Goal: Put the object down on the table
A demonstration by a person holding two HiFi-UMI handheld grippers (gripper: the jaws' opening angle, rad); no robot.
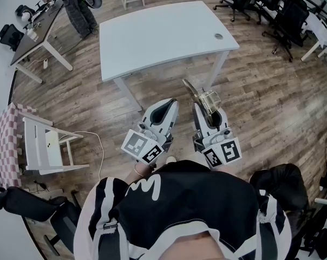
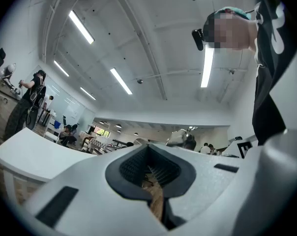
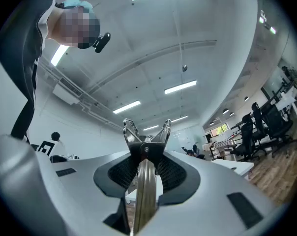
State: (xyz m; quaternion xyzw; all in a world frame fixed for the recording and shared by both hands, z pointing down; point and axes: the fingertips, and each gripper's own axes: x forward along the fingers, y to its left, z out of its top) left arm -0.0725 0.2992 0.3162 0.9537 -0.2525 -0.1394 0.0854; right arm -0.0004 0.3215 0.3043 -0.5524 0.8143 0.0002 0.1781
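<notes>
My right gripper [image 1: 204, 110] is shut on a shiny metal tool [image 1: 199, 94], held in the air over the wood floor just short of the white table [image 1: 163, 37]. In the right gripper view the tool [image 3: 144, 141] stands edge-on between the dark pads, and its two curved prongs stick out past the jaw tips. The right gripper [image 3: 144, 170] points slightly upward. My left gripper [image 1: 168, 109] hangs beside it, to its left, at about the same height. In the left gripper view the left gripper [image 2: 148, 167] has its jaws together with nothing in them. The table's edge [image 2: 30, 154] shows at the left.
A white stool-like frame [image 1: 44, 145] stands on the floor at the left. A dark desk [image 1: 36, 31] with a person [image 1: 77, 4] beside it is at the far left. Black office chairs [image 1: 272, 4] crowd the far right, and another dark chair [image 1: 282, 183] sits at the lower right.
</notes>
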